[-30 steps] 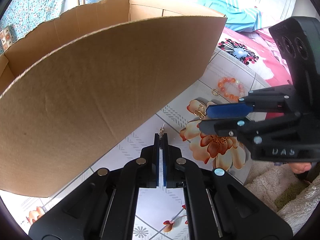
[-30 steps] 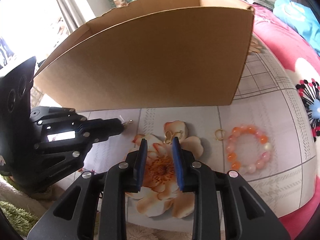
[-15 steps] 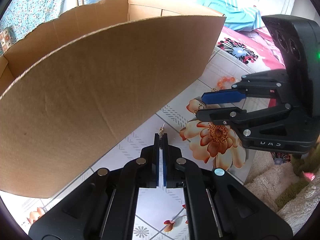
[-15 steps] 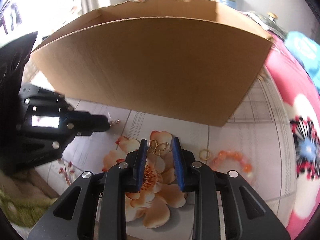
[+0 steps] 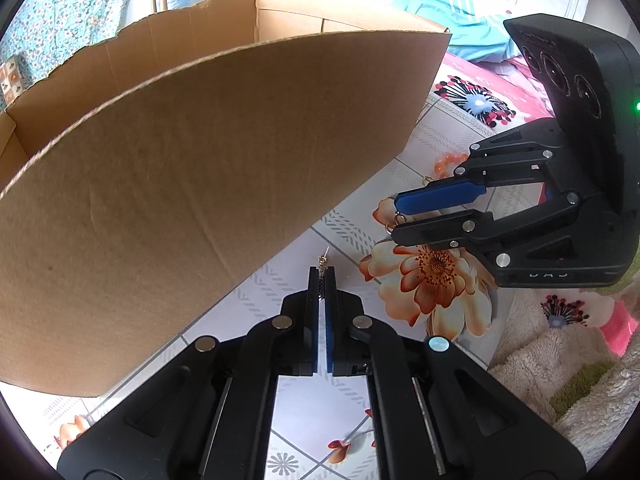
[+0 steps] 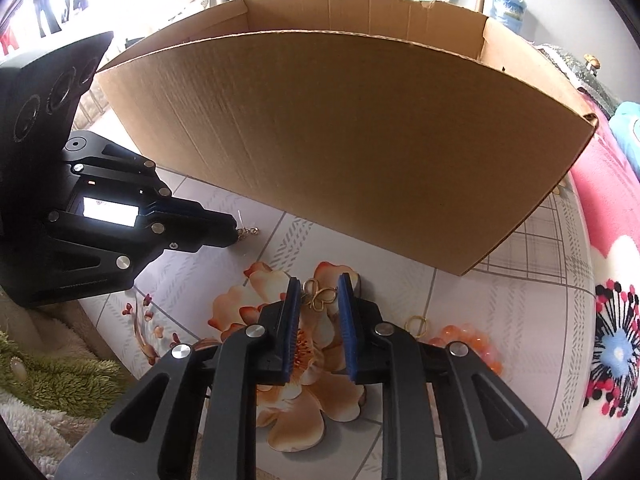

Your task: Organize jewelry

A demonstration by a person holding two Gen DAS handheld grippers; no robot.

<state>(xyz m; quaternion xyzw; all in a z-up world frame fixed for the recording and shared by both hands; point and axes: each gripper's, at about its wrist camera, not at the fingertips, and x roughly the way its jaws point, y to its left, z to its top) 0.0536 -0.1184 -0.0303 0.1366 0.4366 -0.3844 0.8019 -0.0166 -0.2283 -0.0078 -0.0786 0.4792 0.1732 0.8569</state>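
My left gripper [image 5: 321, 270] is shut on a small silver earring [image 5: 322, 261] whose pin sticks out past the tips; it also shows in the right wrist view [image 6: 247, 232]. My right gripper [image 6: 319, 285] is open, its blue pads either side of a gold butterfly-shaped earring [image 6: 320, 295] lying on the flowered cloth. In the left wrist view the right gripper [image 5: 396, 218] sits low at the right. A gold ring [image 6: 416, 323] and an orange bead bracelet [image 6: 466, 336] lie right of it.
A large open cardboard box [image 6: 340, 140] stands just behind both grippers, its front wall close [image 5: 180, 200]. A fluffy green and white rug [image 6: 48, 384] lies at the left. A pink flowered bedspread [image 6: 612, 320] lies to the right.
My right gripper has moved forward and down, bringing the gold butterfly earring between its open pads. The left gripper has stayed still, shut on the silver earring.
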